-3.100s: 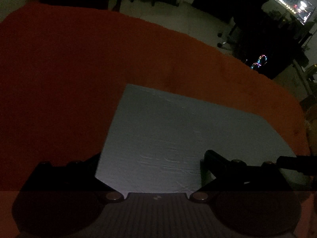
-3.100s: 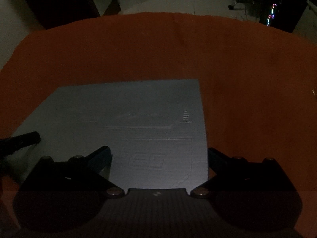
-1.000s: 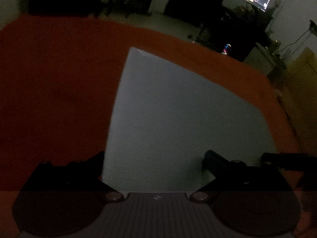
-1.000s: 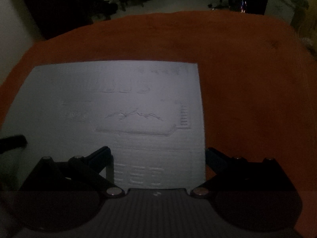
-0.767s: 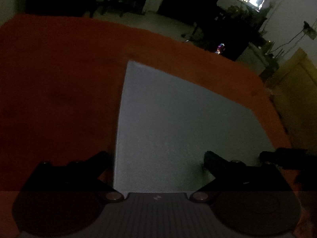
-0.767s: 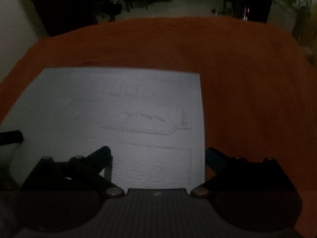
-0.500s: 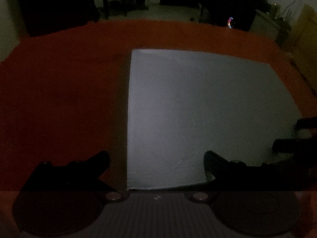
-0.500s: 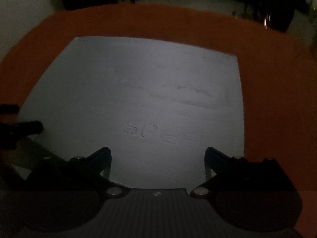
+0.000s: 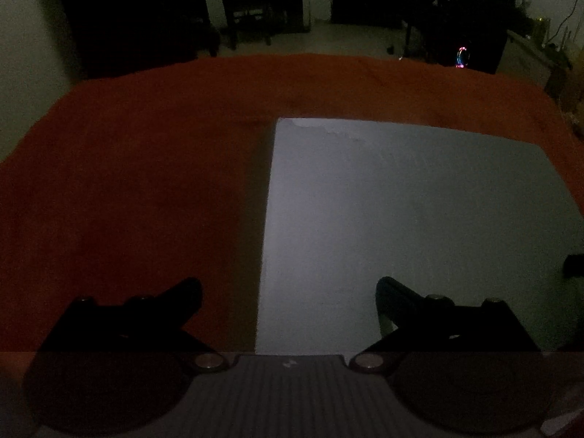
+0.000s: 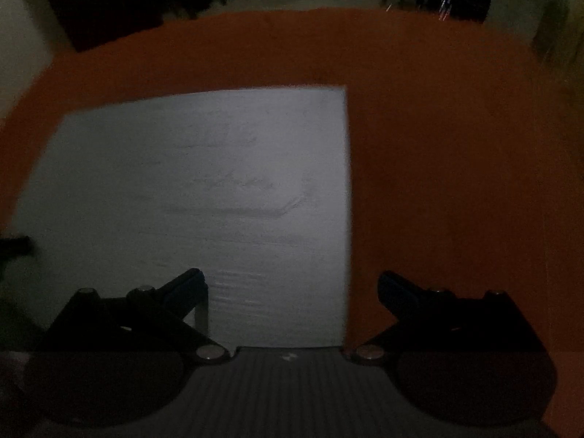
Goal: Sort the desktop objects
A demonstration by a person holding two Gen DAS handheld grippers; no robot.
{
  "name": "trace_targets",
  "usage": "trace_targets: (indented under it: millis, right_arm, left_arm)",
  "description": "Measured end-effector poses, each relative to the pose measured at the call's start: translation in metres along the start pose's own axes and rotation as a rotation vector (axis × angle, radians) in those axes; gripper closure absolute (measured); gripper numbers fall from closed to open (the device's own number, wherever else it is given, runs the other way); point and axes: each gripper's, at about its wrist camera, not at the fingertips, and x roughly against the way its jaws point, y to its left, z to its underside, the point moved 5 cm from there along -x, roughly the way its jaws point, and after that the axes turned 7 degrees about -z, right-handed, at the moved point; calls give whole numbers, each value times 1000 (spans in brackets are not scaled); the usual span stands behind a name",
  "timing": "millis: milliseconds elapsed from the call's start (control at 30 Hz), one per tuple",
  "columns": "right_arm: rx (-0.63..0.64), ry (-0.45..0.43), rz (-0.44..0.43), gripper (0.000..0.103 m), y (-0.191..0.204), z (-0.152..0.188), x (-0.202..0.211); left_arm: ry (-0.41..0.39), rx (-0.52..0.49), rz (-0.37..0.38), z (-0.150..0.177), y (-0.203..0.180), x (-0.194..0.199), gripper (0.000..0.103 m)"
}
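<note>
Sheet: pale grey sheet (image 9: 412, 226) lies flat on my orange-red table (image 9: 138, 168), toward its near edge; faint embossed marks show on it in the right view (image 10: 204, 197).
My left claw (image 9: 288, 288): fingers spread wide, nothing held, straddling the sheet's left edge.
My right claw (image 10: 292, 284): released too, straddling the sheet's right edge.
Contact: I cannot tell whether either touches it.
Light: dim room; dark chair (image 9: 248, 3) beyond the table's far edge.
</note>
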Motion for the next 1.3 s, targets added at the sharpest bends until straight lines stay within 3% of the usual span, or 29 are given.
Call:
trace_targets:
  millis: [67, 133, 433, 533, 700, 800, 933, 1000, 1033, 1100, 1133, 1233, 1300]
  right_arm:
    - [-46, 31, -81, 0, -3, 2, -6]
    - [-23, 39, -75, 0, 1, 5, -4]
    - [117, 120, -8, 0, 32, 24, 16]
    - [145, 134, -8, 0, 40, 31, 22]
    - [138, 162, 13, 0, 39, 41, 27]
    - [117, 169, 64, 0, 37, 36, 28]
    - [105, 85, 112, 0, 37, 17, 35]
    - [102, 74, 117, 0, 39, 8, 28]
    - [104, 76, 117, 0, 41, 6, 21]
    - [99, 81, 85, 0, 44, 6, 9]
    - [90, 73, 77, 0, 44, 5, 4]
    - [101, 59, 77, 0, 47, 4, 4]
    - [98, 64, 34, 0, 39, 11, 12]
  left_arm:
    - [28, 20, 49, 1, -3, -4, 0]
    - [54, 8, 113, 4, -9, -5, 0]
    - [65, -109, 75, 31, -21, 37, 0]
    - [85, -167, 162, 48, -37, 55, 2]
    - [45, -231, 60, 61, -53, 75, 2]
    - [11, -201, -29, 49, -28, 74, 1]
    - [25, -87, -82, 30, 21, 53, 1]
    - [28, -59, -52, 26, 34, 40, 0]
    - [40, -29, 12, 28, 38, 34, 0]
    - [134, 39, 225, 36, 32, 21, 0]
    - [165, 45, 296, 42, 25, 18, 0]
    - [156, 69, 322, 50, 24, 23, 0]
    - [175, 77, 345, 53, 28, 29, 1]
